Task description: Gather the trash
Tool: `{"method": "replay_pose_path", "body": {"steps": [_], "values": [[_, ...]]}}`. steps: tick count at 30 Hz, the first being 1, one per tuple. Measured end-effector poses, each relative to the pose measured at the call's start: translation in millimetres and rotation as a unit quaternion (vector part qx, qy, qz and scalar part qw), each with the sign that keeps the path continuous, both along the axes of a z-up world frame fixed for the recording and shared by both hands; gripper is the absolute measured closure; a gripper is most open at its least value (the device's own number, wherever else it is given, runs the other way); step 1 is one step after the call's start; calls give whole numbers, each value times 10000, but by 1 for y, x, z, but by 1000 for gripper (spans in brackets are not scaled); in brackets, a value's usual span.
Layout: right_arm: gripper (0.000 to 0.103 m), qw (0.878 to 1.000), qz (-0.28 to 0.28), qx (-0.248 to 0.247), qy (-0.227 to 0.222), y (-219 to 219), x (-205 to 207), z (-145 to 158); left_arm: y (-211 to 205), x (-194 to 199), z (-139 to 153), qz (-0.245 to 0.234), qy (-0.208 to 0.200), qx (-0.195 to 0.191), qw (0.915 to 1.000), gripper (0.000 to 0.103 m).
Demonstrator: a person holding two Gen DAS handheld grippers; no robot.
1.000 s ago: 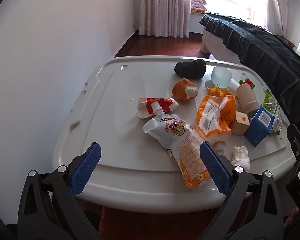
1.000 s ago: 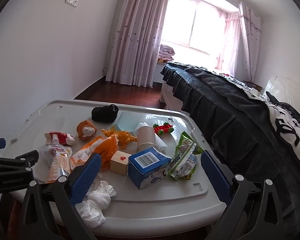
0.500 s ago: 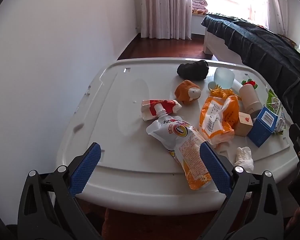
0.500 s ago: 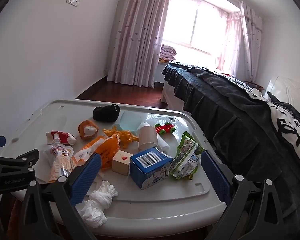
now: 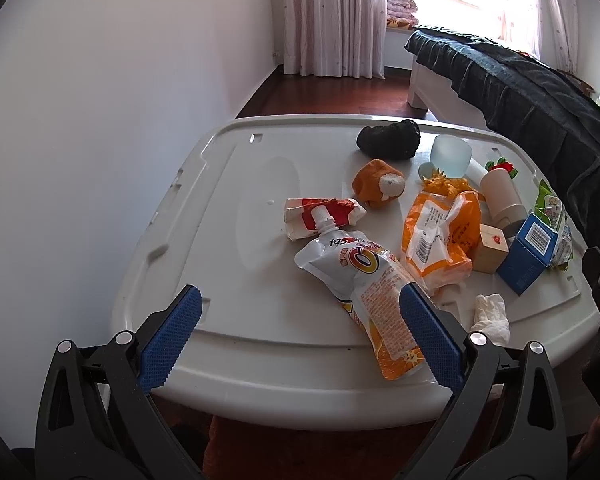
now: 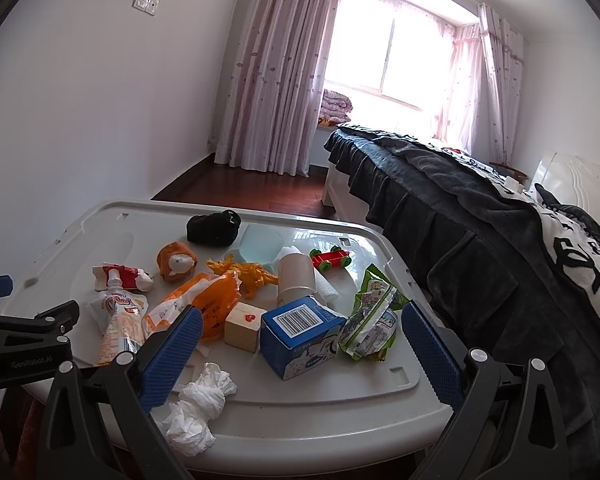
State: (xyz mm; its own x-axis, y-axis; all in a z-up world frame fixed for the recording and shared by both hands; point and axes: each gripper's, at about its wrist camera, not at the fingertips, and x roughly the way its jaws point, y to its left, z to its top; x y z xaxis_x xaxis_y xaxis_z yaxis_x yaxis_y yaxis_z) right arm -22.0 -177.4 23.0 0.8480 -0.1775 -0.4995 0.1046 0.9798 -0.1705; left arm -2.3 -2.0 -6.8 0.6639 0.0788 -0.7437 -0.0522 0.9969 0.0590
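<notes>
A white lid-like table top (image 5: 228, 216) (image 6: 340, 392) carries trash: a white-orange drink pouch (image 5: 364, 280) (image 6: 120, 320), a red-white wrapper (image 5: 320, 216) (image 6: 120, 276), an orange bag (image 5: 440, 236) (image 6: 204, 300), a crumpled tissue (image 5: 490, 316) (image 6: 200, 408), a blue carton (image 5: 530, 256) (image 6: 300, 340) and a green wrapper (image 5: 552, 208) (image 6: 372, 320). My left gripper (image 5: 300, 332) is open and empty at the near edge, before the pouch. My right gripper (image 6: 300, 352) is open and empty at the near edge, before the carton.
Also on the top: a black cloth (image 5: 388, 140), an orange plush toy (image 5: 378, 184), an orange dinosaur (image 6: 248, 274), a wooden block (image 6: 244, 326), a beige cup (image 6: 296, 276), a red toy car (image 6: 330, 258). A dark bed (image 6: 480, 240) stands right; a white wall left.
Both grippers have drawn back and risen a little, so the table top sits slightly farther and lower in both views. Nothing on the table has moved.
</notes>
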Motion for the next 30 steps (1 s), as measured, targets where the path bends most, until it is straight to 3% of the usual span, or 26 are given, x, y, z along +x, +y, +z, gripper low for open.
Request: {"method": "replay_pose_path", "body": {"steps": [30], "values": [[5, 10000, 6, 20, -8, 0, 0, 1, 3, 1, 0, -11, 20, -28, 10000, 6]]}}
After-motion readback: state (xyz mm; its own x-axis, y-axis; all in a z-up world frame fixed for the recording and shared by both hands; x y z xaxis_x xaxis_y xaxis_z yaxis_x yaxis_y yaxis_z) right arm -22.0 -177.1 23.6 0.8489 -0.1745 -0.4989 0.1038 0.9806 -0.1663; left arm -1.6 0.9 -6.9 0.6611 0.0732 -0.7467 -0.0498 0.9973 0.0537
